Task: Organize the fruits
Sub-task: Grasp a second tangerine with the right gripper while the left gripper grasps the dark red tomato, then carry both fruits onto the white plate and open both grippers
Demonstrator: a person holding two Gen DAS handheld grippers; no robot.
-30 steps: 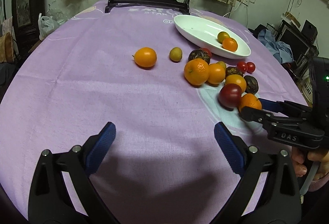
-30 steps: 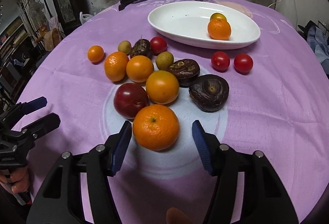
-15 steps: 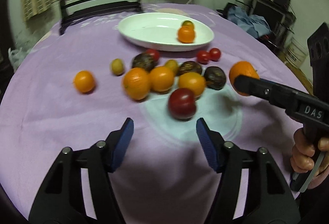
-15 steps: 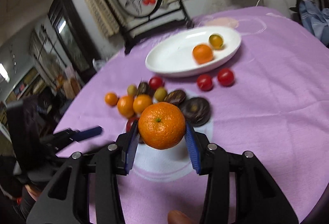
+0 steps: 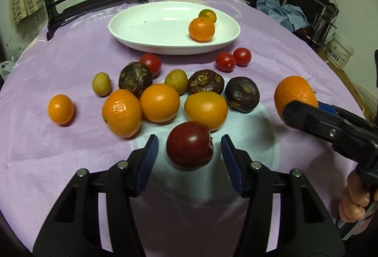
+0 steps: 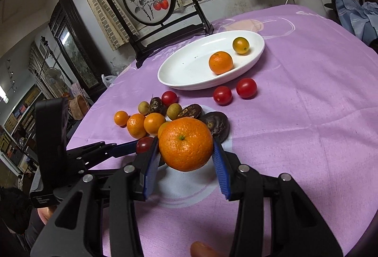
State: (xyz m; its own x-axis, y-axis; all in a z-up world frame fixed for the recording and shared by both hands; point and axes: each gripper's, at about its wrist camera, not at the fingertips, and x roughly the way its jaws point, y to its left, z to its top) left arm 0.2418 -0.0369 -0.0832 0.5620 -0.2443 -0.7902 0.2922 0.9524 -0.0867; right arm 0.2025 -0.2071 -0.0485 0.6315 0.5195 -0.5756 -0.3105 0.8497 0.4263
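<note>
My right gripper (image 6: 185, 153) is shut on an orange mandarin (image 6: 185, 144) and holds it above the table; it shows in the left wrist view (image 5: 295, 96) at the right. My left gripper (image 5: 189, 150) is open, its blue pads on either side of a dark red plum (image 5: 189, 145) without touching it. A white oval dish (image 5: 165, 42) at the back holds an orange (image 5: 201, 29) and a small yellow-green citrus (image 5: 207, 16). Several oranges, dark passion fruits and cherry tomatoes lie loose in front of the dish.
A lone small orange (image 5: 61, 109) lies at the left. Two cherry tomatoes (image 5: 232, 59) sit right of the pile. A black framed screen (image 6: 151, 4) stands behind the dish. The purple cloth (image 5: 59, 162) covers the round table.
My right gripper has lifted the mandarin off the table and holds it up. My left gripper has moved forward and narrowed around the red plum.
</note>
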